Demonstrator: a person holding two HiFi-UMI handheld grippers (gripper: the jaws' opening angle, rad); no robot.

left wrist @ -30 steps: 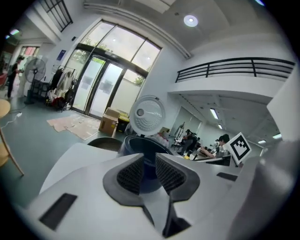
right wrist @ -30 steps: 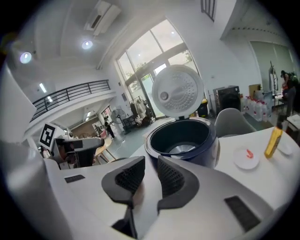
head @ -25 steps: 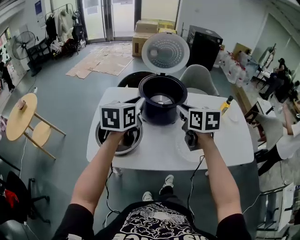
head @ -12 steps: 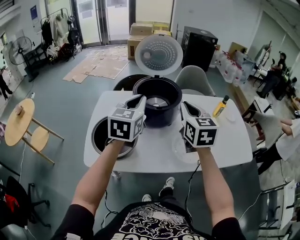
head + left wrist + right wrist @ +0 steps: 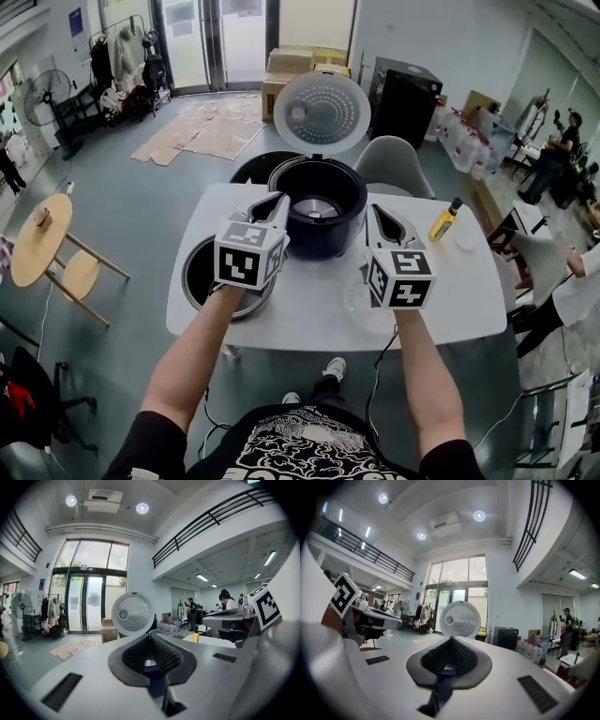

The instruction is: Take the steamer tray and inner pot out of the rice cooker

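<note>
Evidently the work is all but finished. In the head view, the rice cooker (image 5: 317, 220) stands at the far middle of the table (image 5: 450, 281) with its lid (image 5: 322, 112) up, and only the bare silvery base shows inside. The inner pot (image 5: 199, 274) sits on the table just left of it. A pale round dish, which I take for the steamer tray (image 5: 356, 302), lies near right. Both look to be out, so little seems left but to draw back. The left gripper (image 5: 278, 200) and right gripper (image 5: 378, 212) hover either side of the cooker, pointing at it and touching nothing. A second ago their marker cubes faced the camera squarely, over the pot and the dish; since then both have rolled, so the fingers now show.

In the left gripper view the jaws have just been closing and now meet tip to tip with nothing between them. The cooker's dark rim shows through the hollow of the pads.

In the right gripper view it is the same: the jaws have just closed, pressed together and empty, with the raised lid beyond.
</note>
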